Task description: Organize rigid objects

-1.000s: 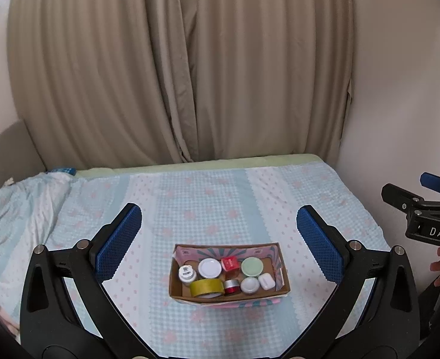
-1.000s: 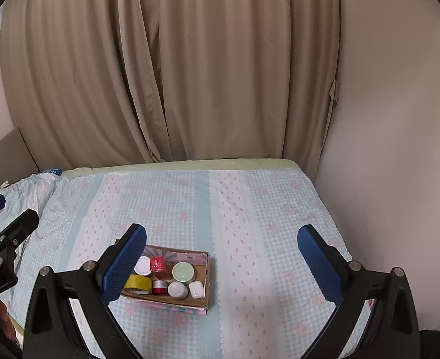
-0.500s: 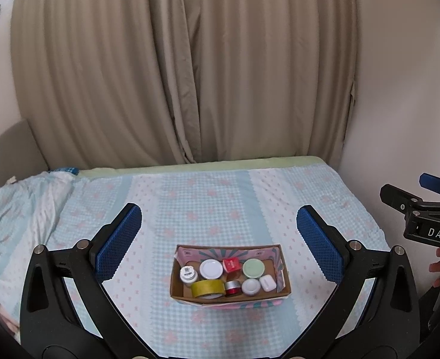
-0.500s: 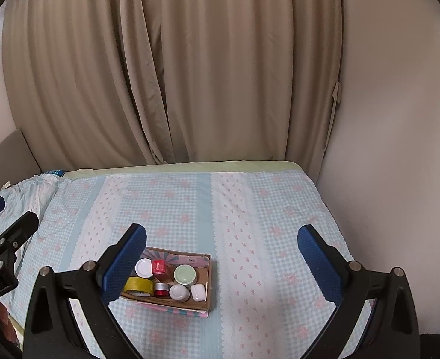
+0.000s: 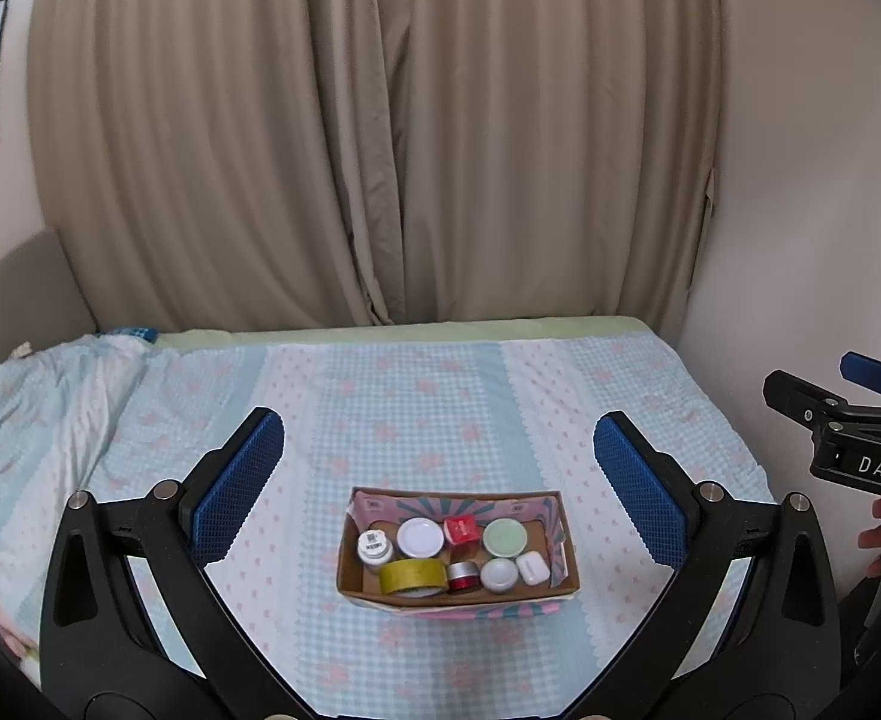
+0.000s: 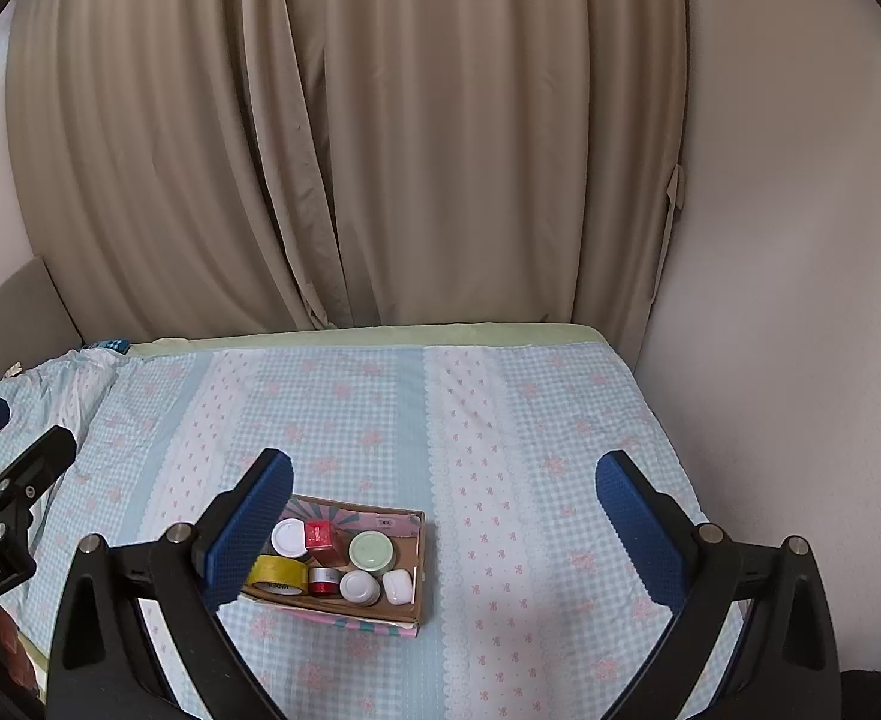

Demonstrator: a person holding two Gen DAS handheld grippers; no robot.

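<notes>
A low cardboard box [image 5: 359, 585] [image 6: 419, 564] stands on the bed. It holds several small items: a yellow tape roll [image 5: 411, 576] [image 6: 277, 573], a red box [image 5: 461, 530] [image 6: 319, 535], a green-lidded jar [image 5: 505, 539] [image 6: 371, 549], white jars and a white earbud case [image 5: 532, 568] [image 6: 397, 586]. My left gripper [image 5: 437, 489] is open and empty, held above and in front of the box. My right gripper [image 6: 443, 516] is open and empty, with the box low at its left finger.
The bed has a blue checked sheet [image 5: 416, 396] with a crumpled quilt [image 5: 32, 408] at the left. Beige curtains [image 5: 380, 150] hang behind it. A wall [image 6: 800, 300] runs along the bed's right side. A headboard [image 5: 14, 294] stands at the left.
Both grippers have drifted slightly, raising the views a little. The box and its contents have not moved.
</notes>
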